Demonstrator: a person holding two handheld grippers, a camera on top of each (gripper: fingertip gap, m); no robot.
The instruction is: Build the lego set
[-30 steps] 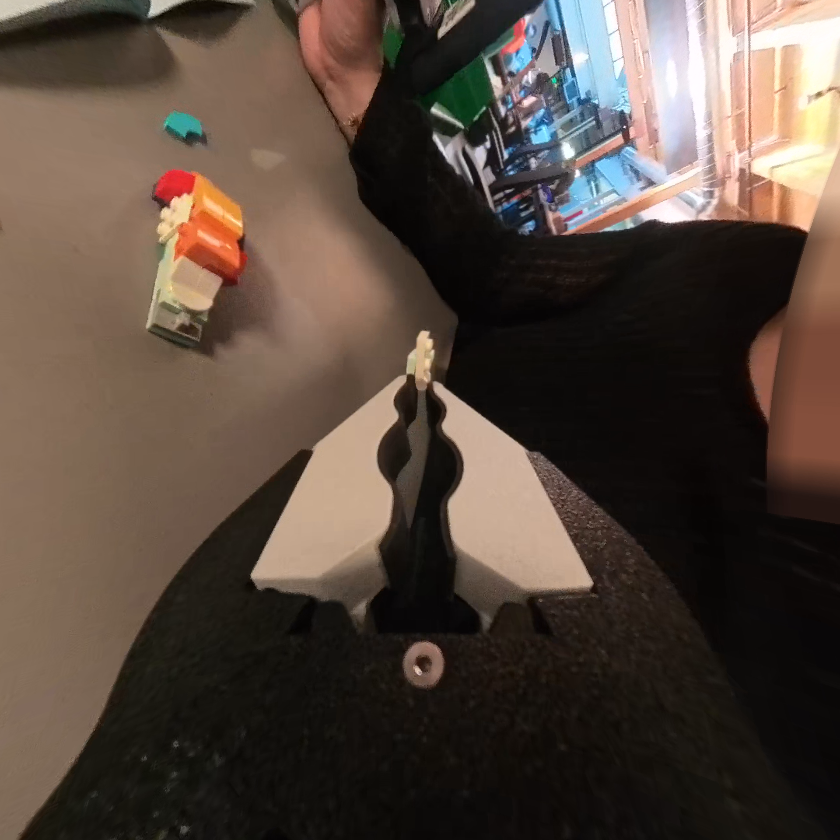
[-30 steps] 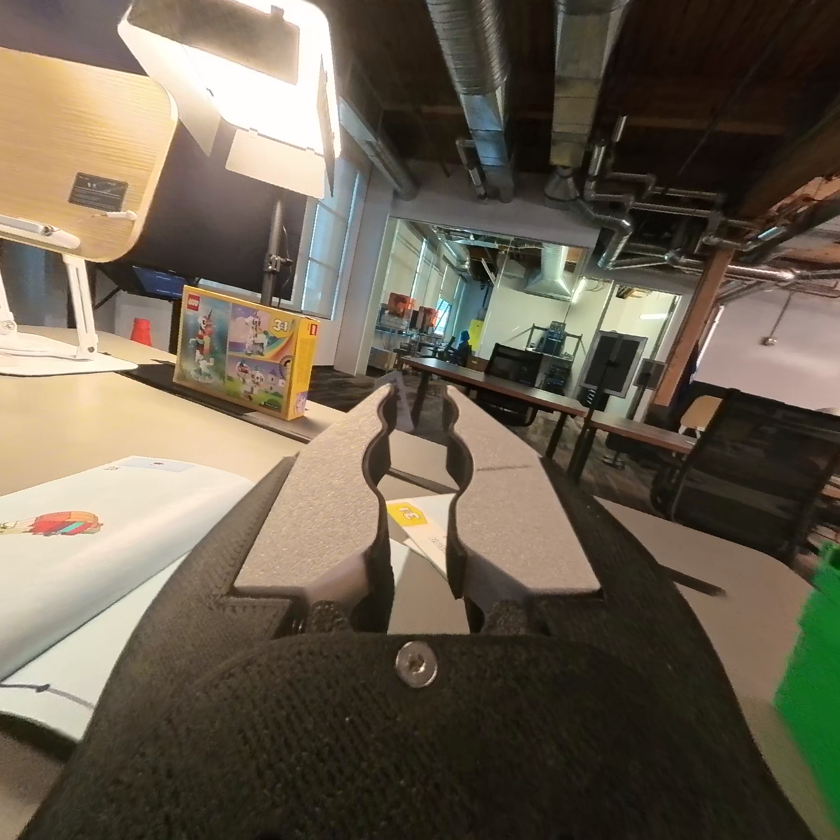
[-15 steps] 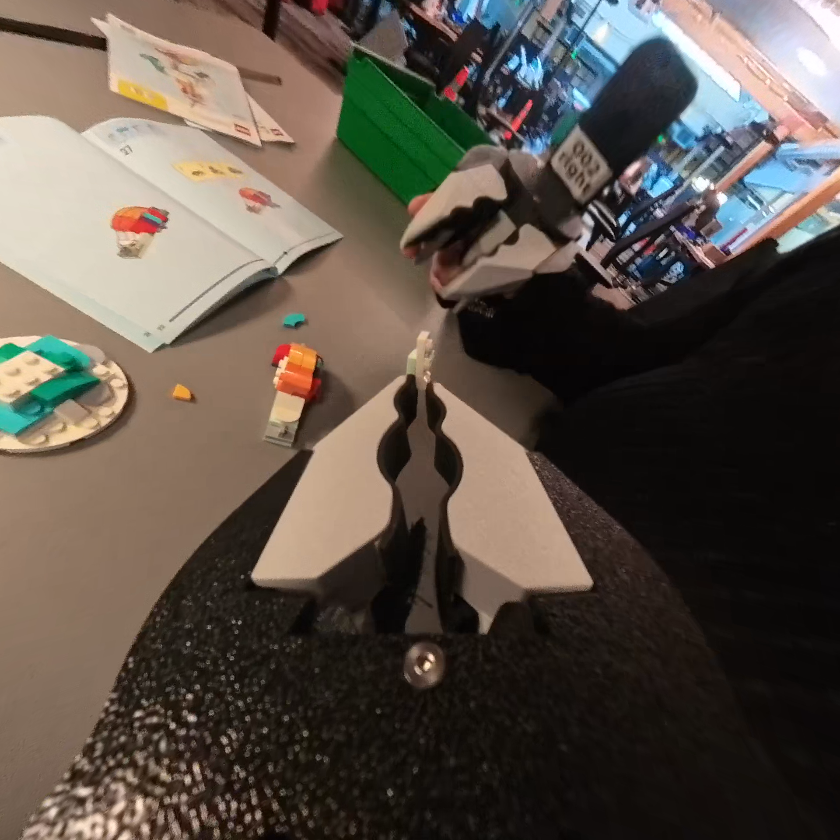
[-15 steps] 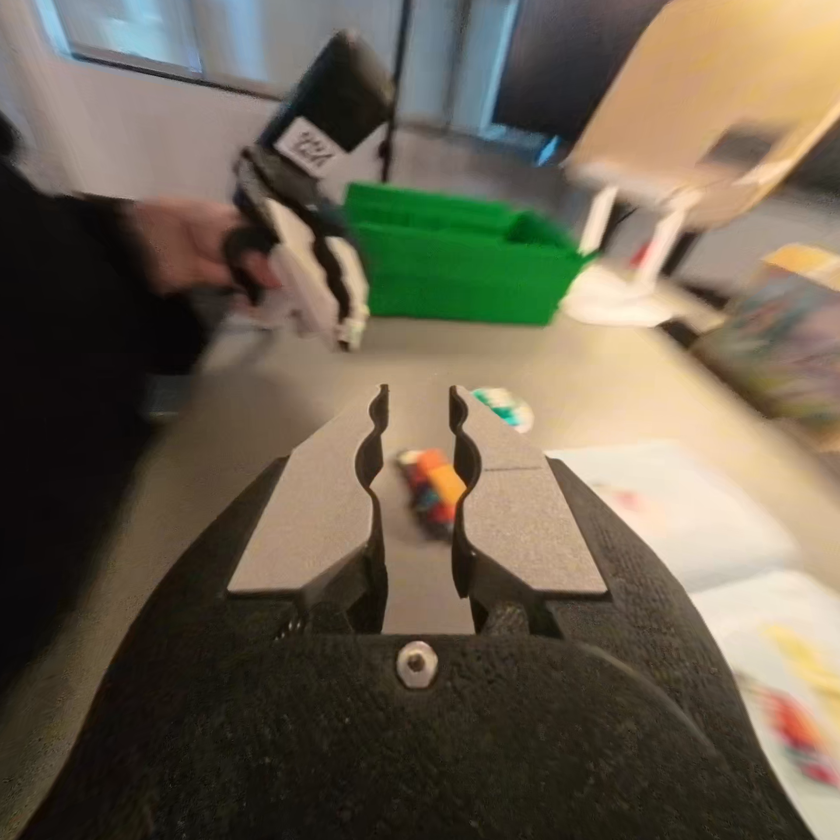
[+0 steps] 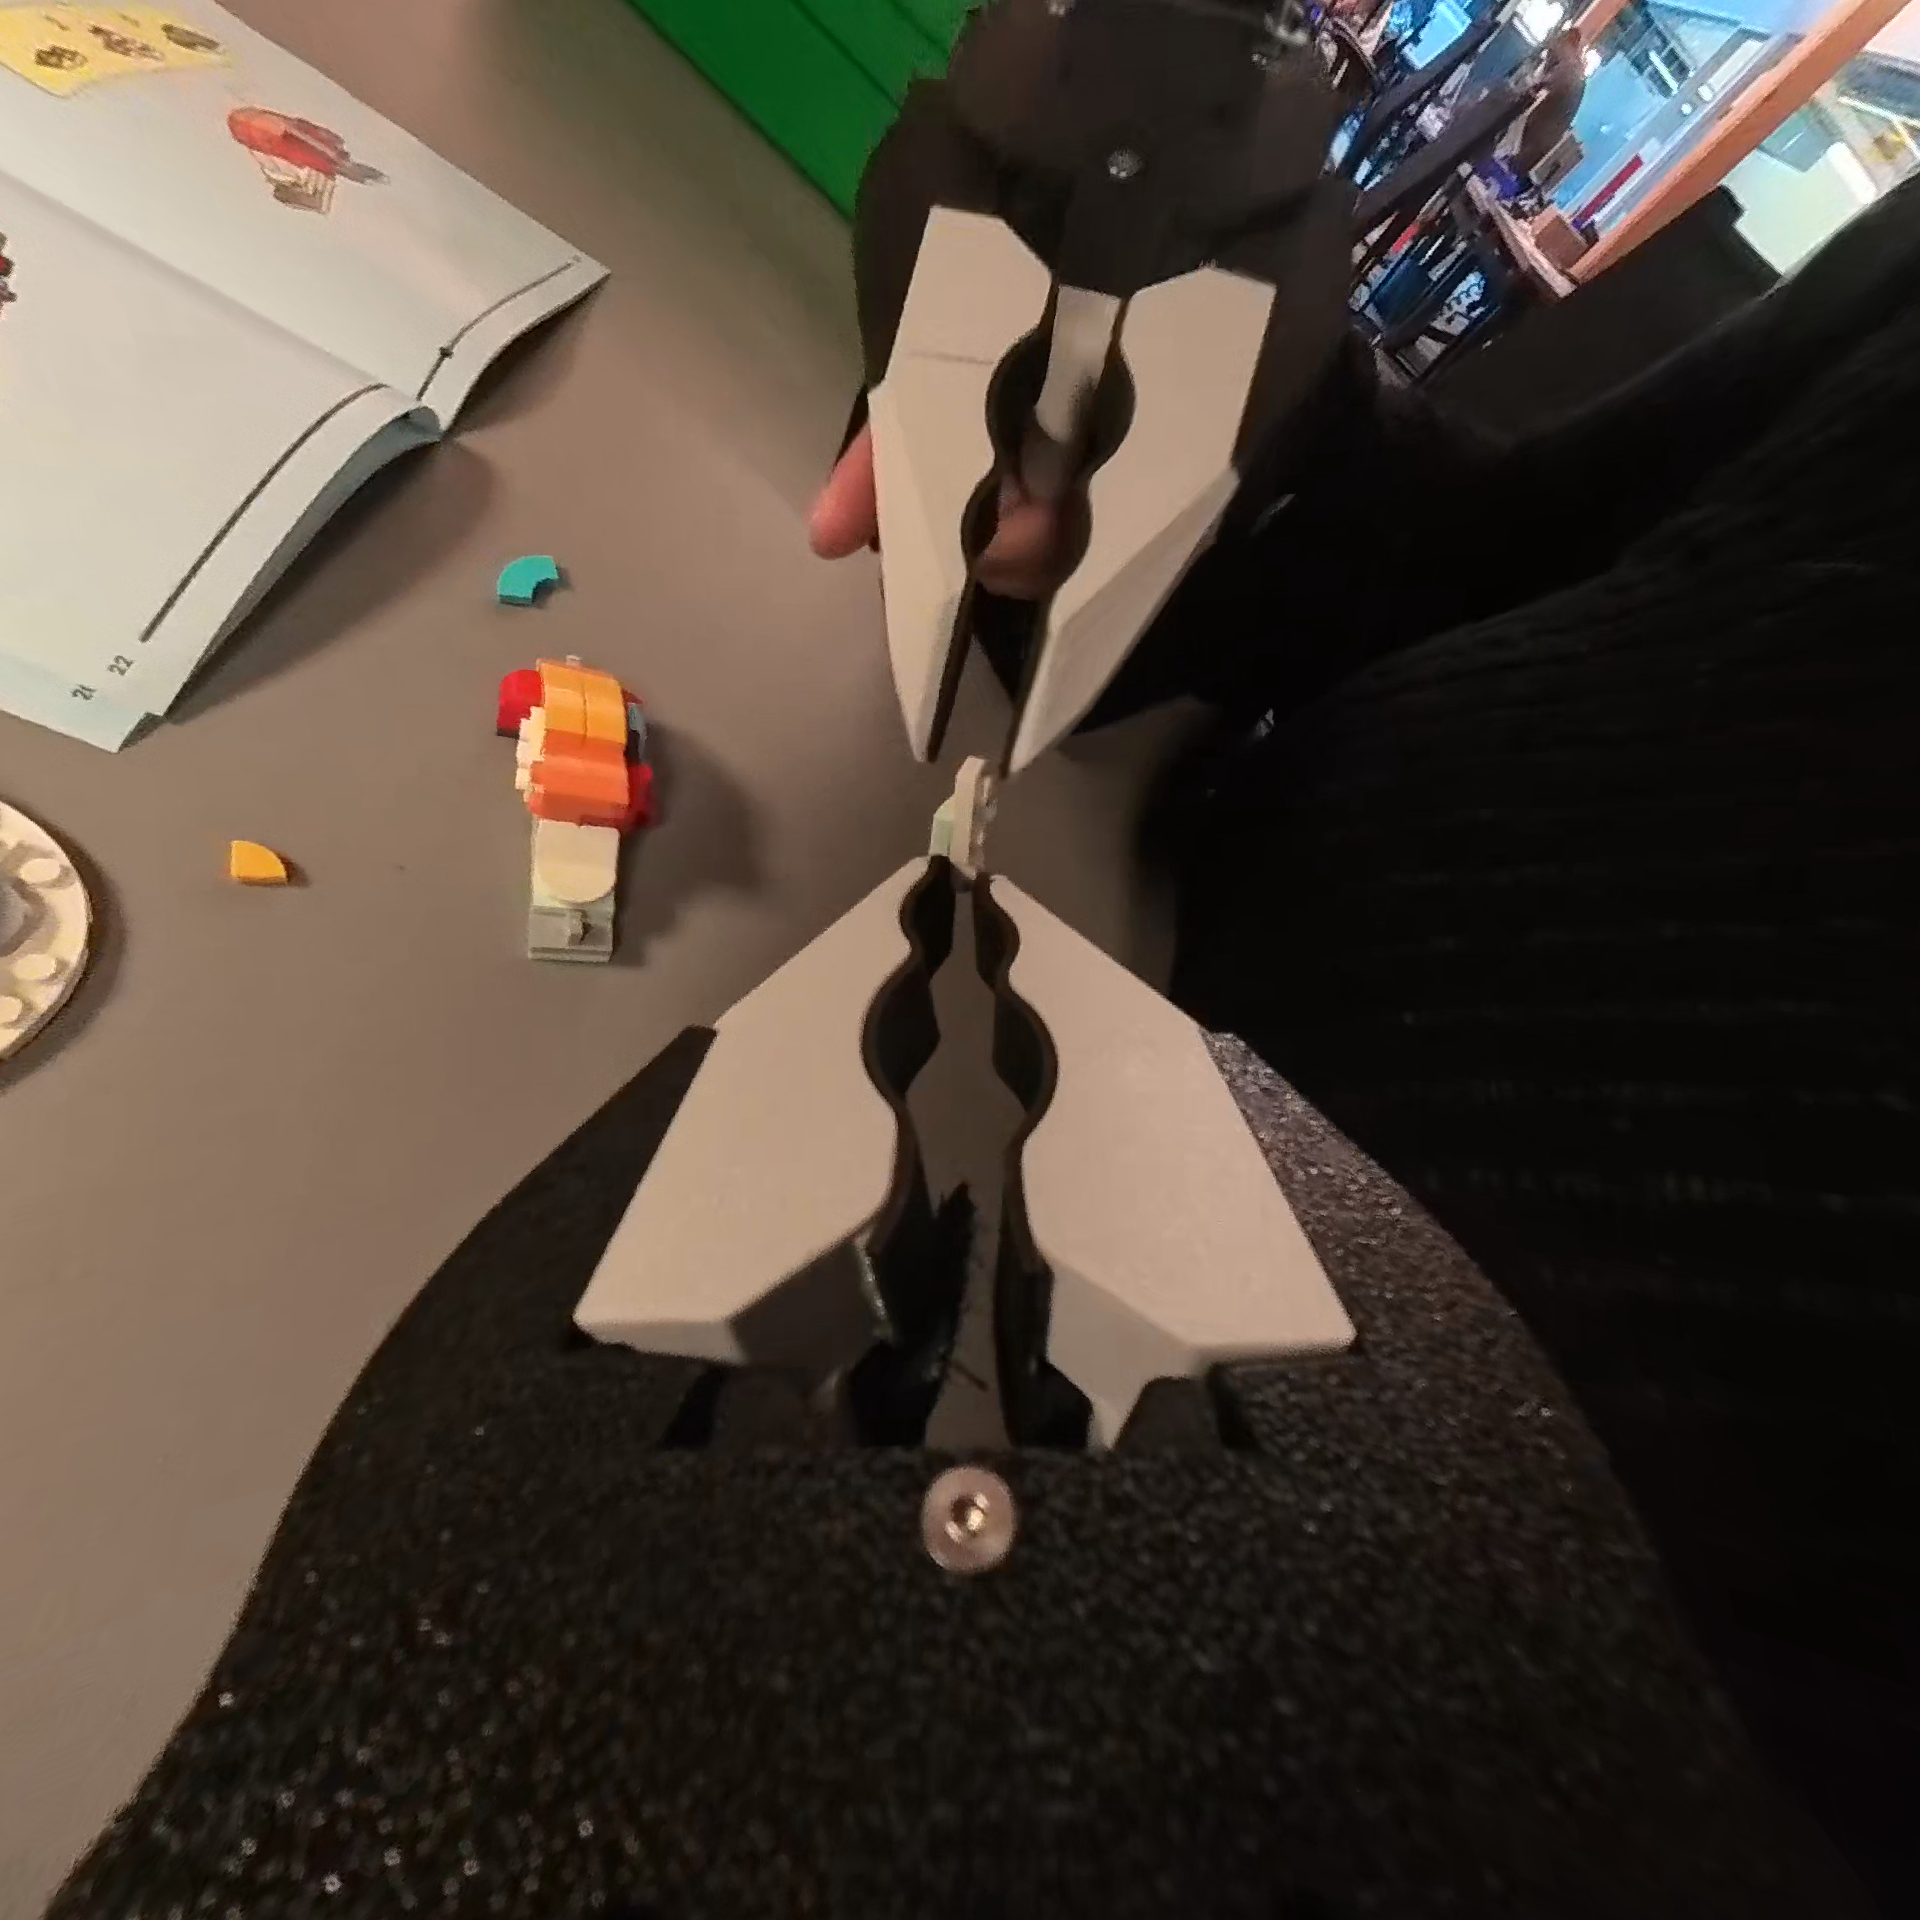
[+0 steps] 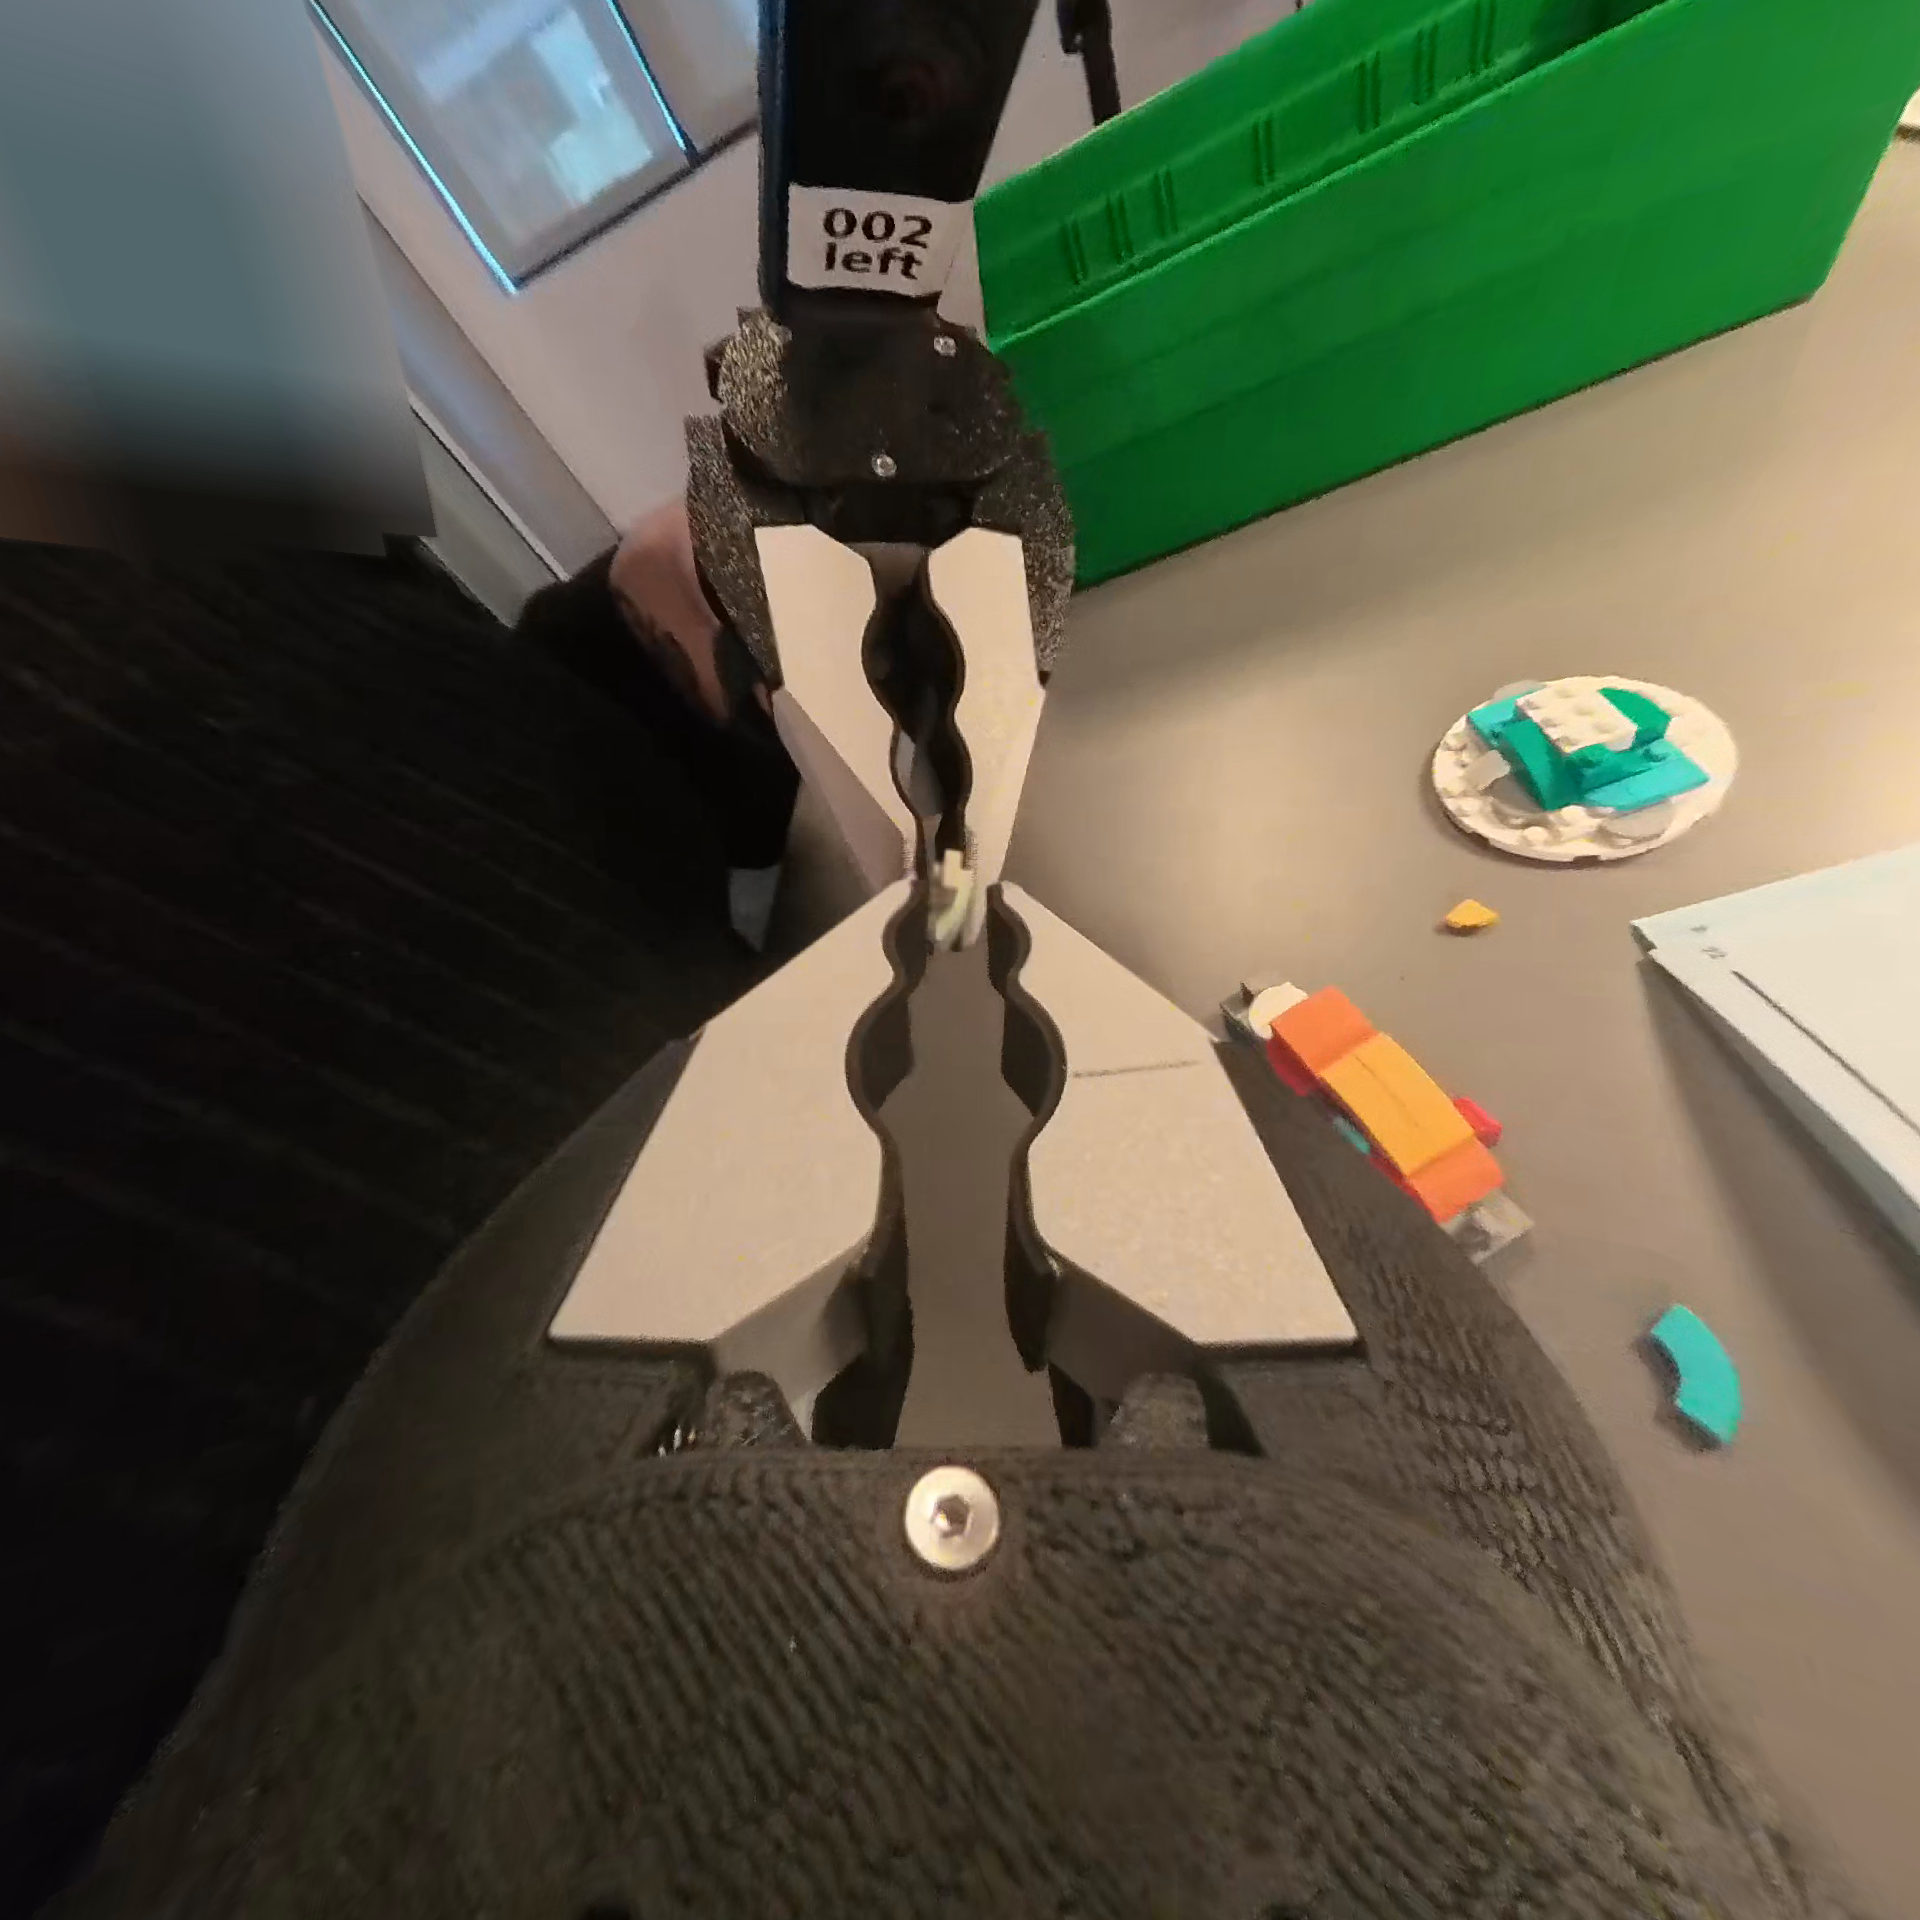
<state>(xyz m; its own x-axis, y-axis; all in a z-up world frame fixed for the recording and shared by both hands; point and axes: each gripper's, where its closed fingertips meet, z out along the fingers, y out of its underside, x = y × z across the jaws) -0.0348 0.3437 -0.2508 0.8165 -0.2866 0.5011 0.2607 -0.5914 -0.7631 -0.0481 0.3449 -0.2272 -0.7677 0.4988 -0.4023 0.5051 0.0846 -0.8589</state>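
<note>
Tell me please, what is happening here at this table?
A person is building a Lego set with two handheld grippers. The left gripper is shut on a small pale cream and mint Lego piece, held above the grey table. The right gripper faces it, its fingers slightly apart around the piece's other end. An orange, red and white brick model lies on its side, untouched, near an open instruction booklet.

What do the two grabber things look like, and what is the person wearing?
Both look alike: the left gripper and right gripper have pale grey, pointed fingers with wavy dark inner edges, set in rough black bodies with a silver screw. One has a white sticker. The person wears a black knitted sleeve.
</note>
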